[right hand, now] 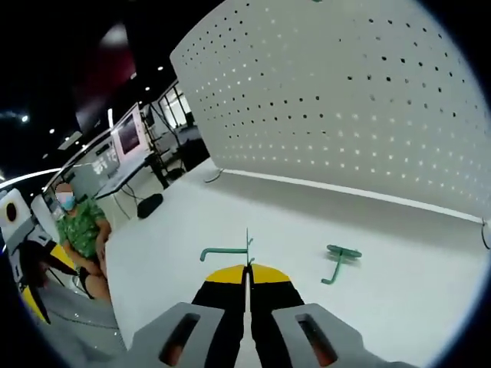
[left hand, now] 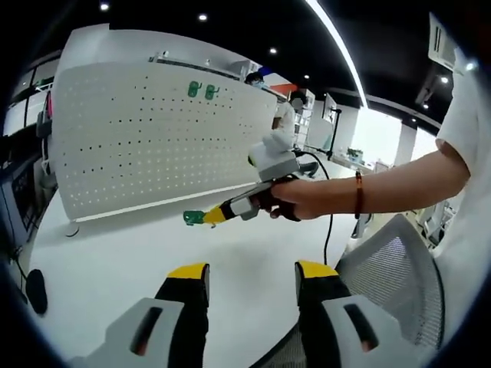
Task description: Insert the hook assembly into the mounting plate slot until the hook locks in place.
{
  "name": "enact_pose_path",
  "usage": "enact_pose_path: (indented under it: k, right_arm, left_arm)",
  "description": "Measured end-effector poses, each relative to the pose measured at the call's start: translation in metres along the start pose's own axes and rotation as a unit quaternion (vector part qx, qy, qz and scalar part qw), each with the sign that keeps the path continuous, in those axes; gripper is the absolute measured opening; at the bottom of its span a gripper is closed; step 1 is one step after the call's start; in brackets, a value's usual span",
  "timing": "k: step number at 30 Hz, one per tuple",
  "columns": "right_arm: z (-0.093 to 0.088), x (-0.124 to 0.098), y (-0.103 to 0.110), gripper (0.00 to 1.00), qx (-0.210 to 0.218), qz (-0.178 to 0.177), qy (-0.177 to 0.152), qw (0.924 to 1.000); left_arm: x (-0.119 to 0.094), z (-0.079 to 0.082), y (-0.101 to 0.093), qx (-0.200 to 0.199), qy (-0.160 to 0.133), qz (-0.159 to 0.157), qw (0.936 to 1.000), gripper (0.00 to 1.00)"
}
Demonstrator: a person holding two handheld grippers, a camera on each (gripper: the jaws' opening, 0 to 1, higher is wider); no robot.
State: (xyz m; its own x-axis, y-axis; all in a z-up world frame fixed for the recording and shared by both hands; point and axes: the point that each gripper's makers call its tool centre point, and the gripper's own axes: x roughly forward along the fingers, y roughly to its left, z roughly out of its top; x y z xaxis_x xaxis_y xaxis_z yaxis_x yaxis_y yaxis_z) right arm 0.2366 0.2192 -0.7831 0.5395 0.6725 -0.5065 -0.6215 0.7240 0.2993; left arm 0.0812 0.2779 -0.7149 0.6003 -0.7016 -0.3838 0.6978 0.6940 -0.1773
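Your left gripper (left hand: 252,274) hangs over the smooth white tabletop (left hand: 115,253) with its yellow-tipped black jaws spread wide and nothing between them. Beyond it stands the mounting plate (left hand: 153,130) — a curved white pegboard, matte, pierced with even rows of small round holes — and two green hooks (left hand: 203,91) already sit near its top edge. Further right in the left gripper view, your right hand (left hand: 295,199) reaches in with the arm stretched nearly level, a thin band at the wrist, gripping the right gripper (left hand: 209,217), which points at the board. A mesh-backed grey chair (left hand: 399,284) sits at the lower right.

In the right gripper view the right gripper (right hand: 248,270) has its jaws pressed together on a slender green hook assembly (right hand: 226,252), a thin bent rod running off to the left of a flat upright tab. Just right of it, a second green hook (right hand: 340,259) lies loose on the tabletop — apart from the jaws, short of the perforated plate (right hand: 345,100).
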Motion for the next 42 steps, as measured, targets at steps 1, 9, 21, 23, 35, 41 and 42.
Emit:
enact_pose_path:
  k: [1, 9, 21, 23, 35, 41, 42]
  right_arm:
    - [0.001, -0.002, 0.002, 0.00, -0.004, 0.002, 0.002, 1.0000]
    - [0.014, -0.015, 0.017, 0.00, -0.014, 0.024, -0.012, 0.9996]
    - [0.002, -0.035, 0.039, 0.00, -0.014, 0.040, -0.005, 0.9991]
    - [0.001, -0.039, 0.044, 0.00, -0.012, 0.044, -0.006, 0.9989]
    - [-0.004, -0.052, 0.072, 0.00, -0.007, 0.072, -0.008, 0.9974]
    - [-0.006, -0.056, 0.085, 0.00, -0.009, 0.091, -0.001, 0.9958]
    - [-0.007, -0.057, 0.088, 0.00, -0.012, 0.095, 0.001, 0.9954]
  left_arm:
    - [0.000, 0.000, 0.000, 0.008, 0.004, 0.001, 1.0000, 0.46]
    - [0.000, 0.004, 0.000, 0.032, 0.007, 0.001, 0.9995, 0.45]
    - [0.001, 0.007, 0.000, 0.095, 0.008, 0.018, 0.9953, 0.44]
    - [0.002, 0.006, 0.001, 0.109, 0.014, 0.023, 0.9937, 0.44]
    - [0.007, 0.013, 0.011, 0.212, 0.033, 0.051, 0.9754, 0.37]
    - [0.011, 0.016, 0.012, 0.219, 0.032, 0.051, 0.9738, 0.33]
    - [0.013, 0.016, 0.013, 0.228, 0.036, 0.051, 0.9716, 0.32]
